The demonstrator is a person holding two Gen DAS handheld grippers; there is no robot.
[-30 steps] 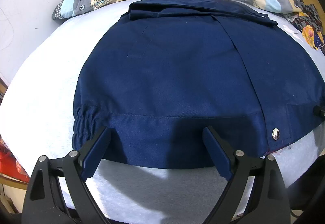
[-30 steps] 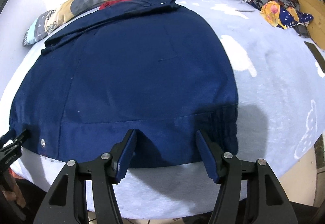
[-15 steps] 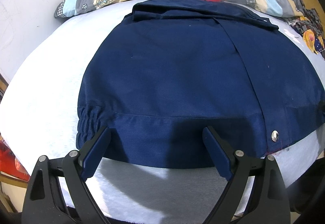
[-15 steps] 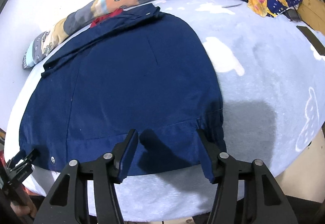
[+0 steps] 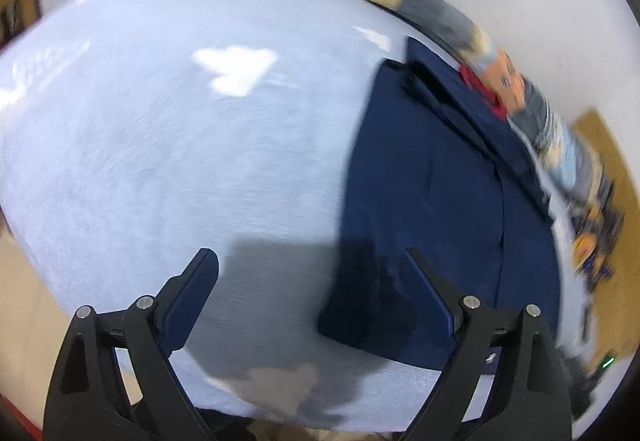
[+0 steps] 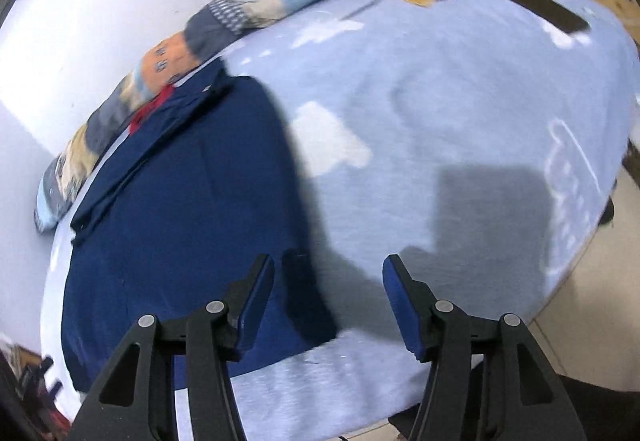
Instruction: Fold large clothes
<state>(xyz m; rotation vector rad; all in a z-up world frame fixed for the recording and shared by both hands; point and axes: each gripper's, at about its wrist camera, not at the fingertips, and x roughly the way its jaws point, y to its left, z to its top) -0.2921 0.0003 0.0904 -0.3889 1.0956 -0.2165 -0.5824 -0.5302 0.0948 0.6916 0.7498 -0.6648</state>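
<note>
Left wrist: left hand-held gripper (image 5: 308,291) wide, empty, tilted down beside jacket (image 5: 440,201); right hand-held gripper (image 6: 328,295) opening, empty

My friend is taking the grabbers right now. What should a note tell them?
Left gripper: open, nothing between its fingers, over the pale blue blanket beside the garment's edge.
Right gripper: jaws opening, nothing held, at the garment's other side edge.
Navy garment: flat on the blanket, collar end near the patchwork roll, sides apparently folded in.
Done: looks laid out and narrowed.
Left: probably fold it across its length; neither gripper has hold of it yet.
</note>
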